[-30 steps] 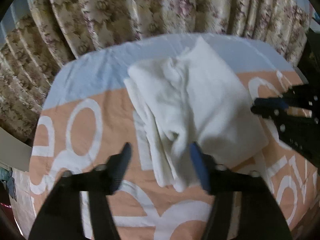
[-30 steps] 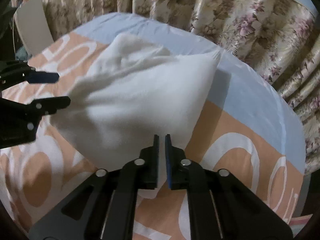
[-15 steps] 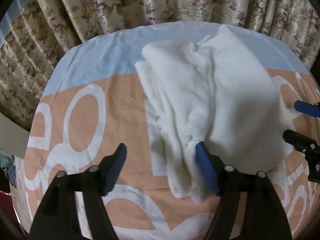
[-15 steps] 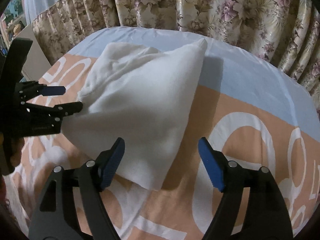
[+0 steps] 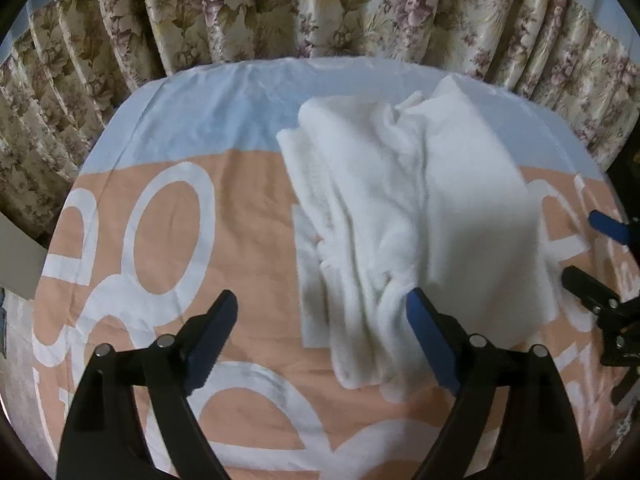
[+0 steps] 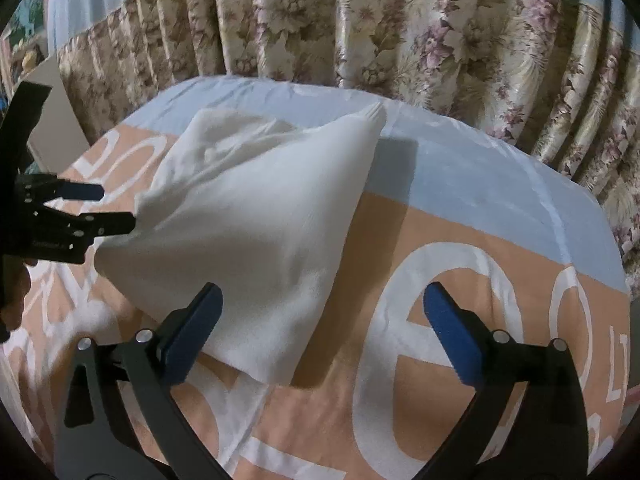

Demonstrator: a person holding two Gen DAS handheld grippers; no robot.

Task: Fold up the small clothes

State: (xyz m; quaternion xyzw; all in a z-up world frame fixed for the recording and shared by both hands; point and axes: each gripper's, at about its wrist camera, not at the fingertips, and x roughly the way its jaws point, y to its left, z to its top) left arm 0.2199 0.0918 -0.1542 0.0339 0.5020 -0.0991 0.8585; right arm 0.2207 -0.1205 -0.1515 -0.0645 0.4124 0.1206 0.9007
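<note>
One white garment point(image 5: 408, 216) lies folded and rumpled on the orange-and-blue cloth point(image 5: 168, 216). Both hand-held grippers, left point(image 5: 320, 332) and right point(image 6: 320, 320), are opening wide, gripping nothing.

A folded garment point(image 5: 420, 216) lies on the bedsheet point(image 5: 168, 216), before the curtain point(image 5: 280, 8).

White garment point(image 5: 420, 216) on printed bedsheet point(image 5: 168, 220)
</note>
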